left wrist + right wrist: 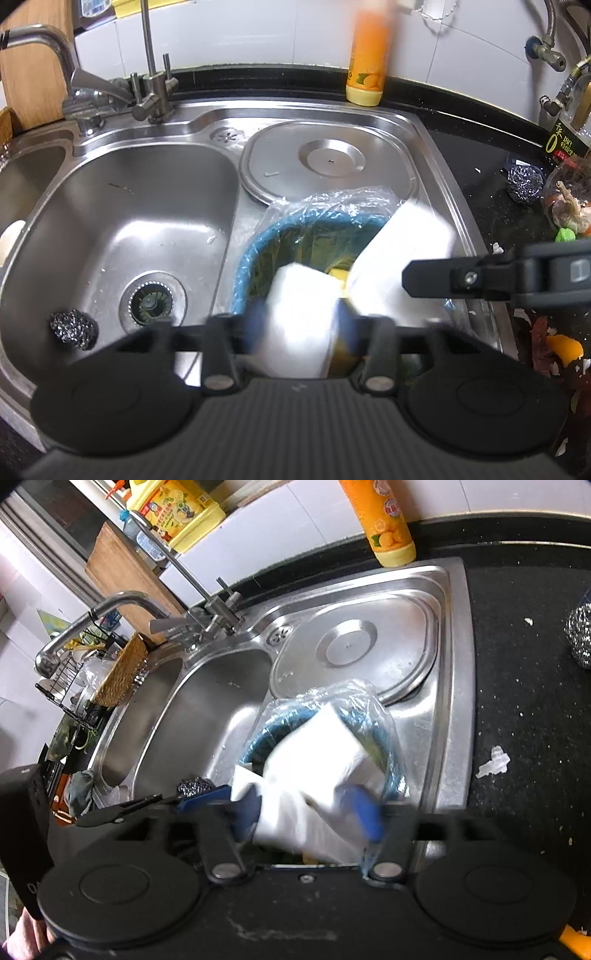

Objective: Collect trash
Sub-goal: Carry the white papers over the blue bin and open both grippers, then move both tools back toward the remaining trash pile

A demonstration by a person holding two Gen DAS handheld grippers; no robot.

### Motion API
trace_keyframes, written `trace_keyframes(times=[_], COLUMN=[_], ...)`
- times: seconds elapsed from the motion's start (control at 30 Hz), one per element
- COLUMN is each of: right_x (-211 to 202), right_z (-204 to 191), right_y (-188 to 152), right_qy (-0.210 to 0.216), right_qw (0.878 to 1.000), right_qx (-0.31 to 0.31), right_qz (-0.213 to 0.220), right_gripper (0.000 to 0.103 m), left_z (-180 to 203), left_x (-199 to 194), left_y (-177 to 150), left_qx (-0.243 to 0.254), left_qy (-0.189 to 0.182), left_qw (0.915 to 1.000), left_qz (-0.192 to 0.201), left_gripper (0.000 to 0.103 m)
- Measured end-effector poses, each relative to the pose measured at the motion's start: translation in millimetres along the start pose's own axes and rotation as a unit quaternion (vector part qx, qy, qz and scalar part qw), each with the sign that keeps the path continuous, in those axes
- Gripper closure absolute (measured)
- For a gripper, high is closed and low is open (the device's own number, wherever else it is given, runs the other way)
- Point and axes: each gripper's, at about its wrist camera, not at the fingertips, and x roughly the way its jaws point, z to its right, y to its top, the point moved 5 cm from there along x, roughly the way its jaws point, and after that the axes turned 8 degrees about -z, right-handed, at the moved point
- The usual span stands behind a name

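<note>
- Two white tissue wads (303,317) are seen over the lined bin (243,266) in the sink (147,206).
- The left gripper (301,325) and the right gripper (314,812) are spread, with tissue loose between the jaws.
- The tissue is judged light, soft and crushable; it can be pinched anywhere.

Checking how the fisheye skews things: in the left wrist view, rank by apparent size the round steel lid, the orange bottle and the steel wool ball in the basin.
1. Round steel lid
2. Orange bottle, top cropped
3. Steel wool ball, though nearest the camera
</note>
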Motion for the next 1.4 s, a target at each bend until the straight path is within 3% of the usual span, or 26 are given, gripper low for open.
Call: trace_keyframes(times=[0.03, 0.13, 0.23, 1.03, 1.4], right_x=[-2.4, -9.0, -15.9, -82.1, -130.0], right_z=[-1.6, -5.7, -7.5, 47.6, 113.1], right_y=[0.4, 2.7, 2.9, -21.0, -42.2], right_qy=[0.000, 0.005, -0.005, -0.039, -0.069], right_qw=[1.000, 1.000, 1.000, 0.996, 0.988], right_qx=[-0.003, -0.010, -0.016, 0.033, 0.094], right_qz=[0.006, 0.014, 0.024, 0.069, 0.099], right_gripper=[0.018, 0.007, 0.000, 0.000, 0.000], left_z=[0.7, 4.7, 10.3, 92.7, 154.6], left_x=[-2.1, -7.3, -11.2, -25.6, -26.4], left_y=[0.2, 0.4, 1.0, 6.2, 7.7], left_qx=[0.003, 0.011, 0.018, 0.074, 0.103], left_qy=[0.003, 0.010, 0.014, -0.034, -0.057], left_qw=[1.0000, 0.9997, 0.9992, 0.9957, 0.9921], left_qz=[0.008, 0.021, 0.031, 0.044, 0.044], left_gripper=[0.031, 0.012, 0.003, 0.000, 0.000])
